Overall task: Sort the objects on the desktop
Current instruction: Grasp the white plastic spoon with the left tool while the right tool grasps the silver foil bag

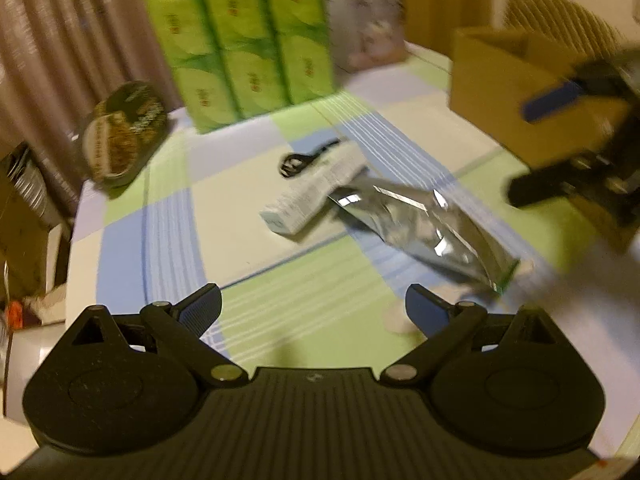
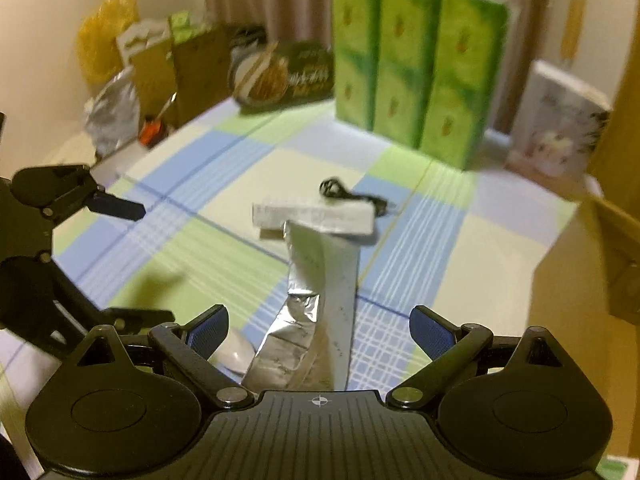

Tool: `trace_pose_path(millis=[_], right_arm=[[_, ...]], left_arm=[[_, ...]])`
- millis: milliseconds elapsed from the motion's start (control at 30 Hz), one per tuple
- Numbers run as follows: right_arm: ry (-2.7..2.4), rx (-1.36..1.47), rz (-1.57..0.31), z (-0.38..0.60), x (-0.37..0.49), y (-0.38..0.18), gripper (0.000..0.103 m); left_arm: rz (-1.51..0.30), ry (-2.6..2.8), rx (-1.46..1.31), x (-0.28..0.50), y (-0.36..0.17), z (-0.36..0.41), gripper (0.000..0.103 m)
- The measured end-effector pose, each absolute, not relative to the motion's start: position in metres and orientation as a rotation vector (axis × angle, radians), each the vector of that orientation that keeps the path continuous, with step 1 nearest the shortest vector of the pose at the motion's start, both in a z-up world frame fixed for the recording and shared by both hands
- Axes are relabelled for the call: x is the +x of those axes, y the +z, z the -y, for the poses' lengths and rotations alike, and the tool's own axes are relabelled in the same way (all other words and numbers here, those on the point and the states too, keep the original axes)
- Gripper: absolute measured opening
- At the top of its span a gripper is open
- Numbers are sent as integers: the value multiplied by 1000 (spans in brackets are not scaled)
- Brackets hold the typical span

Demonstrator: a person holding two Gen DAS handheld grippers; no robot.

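A crinkled silver foil pouch (image 1: 424,224) lies on the checked tablecloth, one end resting against a long white box (image 1: 312,196). Behind the box sits a coiled black cable (image 1: 304,158). A small white rounded object (image 1: 400,320) lies near the pouch's near end. My left gripper (image 1: 314,308) is open and holds nothing, just short of these items. In the right wrist view my right gripper (image 2: 320,328) is open above the pouch (image 2: 320,288), which runs between its fingers toward the white box (image 2: 316,218) and cable (image 2: 352,194). Whether the fingers touch the pouch is unclear.
A tall green tissue multipack (image 1: 244,48) and a round food package (image 1: 124,136) stand at the back. An open cardboard box (image 1: 492,80) sits at the right edge, a white carton (image 2: 560,128) at back right. Bags and boxes (image 2: 160,64) crowd beyond the far-left table edge.
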State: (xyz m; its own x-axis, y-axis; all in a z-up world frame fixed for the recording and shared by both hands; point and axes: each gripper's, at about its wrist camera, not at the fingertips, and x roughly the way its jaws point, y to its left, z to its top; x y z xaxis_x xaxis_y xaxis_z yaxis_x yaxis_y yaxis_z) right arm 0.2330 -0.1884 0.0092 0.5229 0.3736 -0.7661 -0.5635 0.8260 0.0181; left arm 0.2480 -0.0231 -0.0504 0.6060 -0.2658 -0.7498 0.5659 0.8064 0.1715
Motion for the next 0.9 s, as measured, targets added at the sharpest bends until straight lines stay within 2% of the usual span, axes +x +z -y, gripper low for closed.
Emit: trace_pose_path(millis=[367, 533, 767, 900], right_arm=[[667, -307, -1032, 167, 281, -34, 93], [700, -353, -1089, 163, 295, -46, 77], [774, -435, -1137, 161, 302, -49, 74], [818, -509, -1154, 162, 300, -50, 67]], left_arm=[[-780, -684, 547, 244, -79, 43, 95], [-790, -772, 578, 242, -90, 52, 91], [-781, -881, 632, 247, -103, 71, 85], [-789, -934, 685, 250, -110, 83, 79]])
